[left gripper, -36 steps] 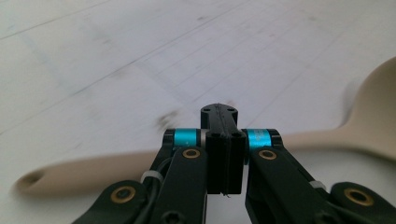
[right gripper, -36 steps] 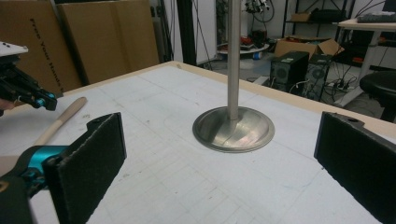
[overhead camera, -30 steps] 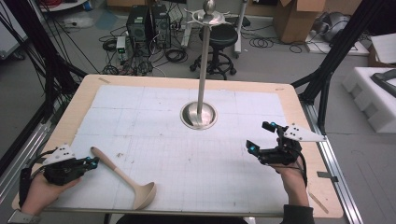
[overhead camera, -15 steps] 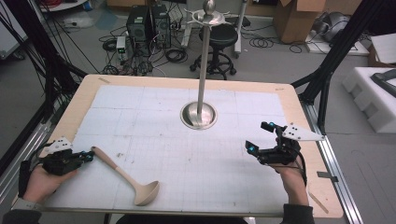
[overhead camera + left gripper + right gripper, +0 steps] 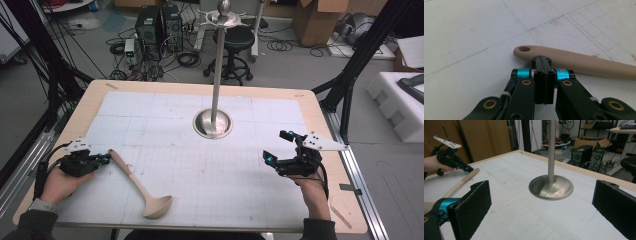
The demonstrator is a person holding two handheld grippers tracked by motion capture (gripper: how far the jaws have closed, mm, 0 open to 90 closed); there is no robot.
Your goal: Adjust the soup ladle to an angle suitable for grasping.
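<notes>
Now | left gripper (image 5: 543, 65): jaws closed, empty | ladle (image 5: 141, 187): handle end just beyond tips

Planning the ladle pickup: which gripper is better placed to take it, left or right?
Left. The left gripper sits with shut jaws right at the ladle handle's end. The right gripper is open but far across the table, facing the metal stand.

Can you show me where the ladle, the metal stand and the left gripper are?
ladle (image 5: 131, 176): high view, on its beige handle.
metal stand (image 5: 213, 123): high view, on its round base.
left gripper (image 5: 104, 159): high view, at its shut jaw tips by the ladle's handle end.
</notes>
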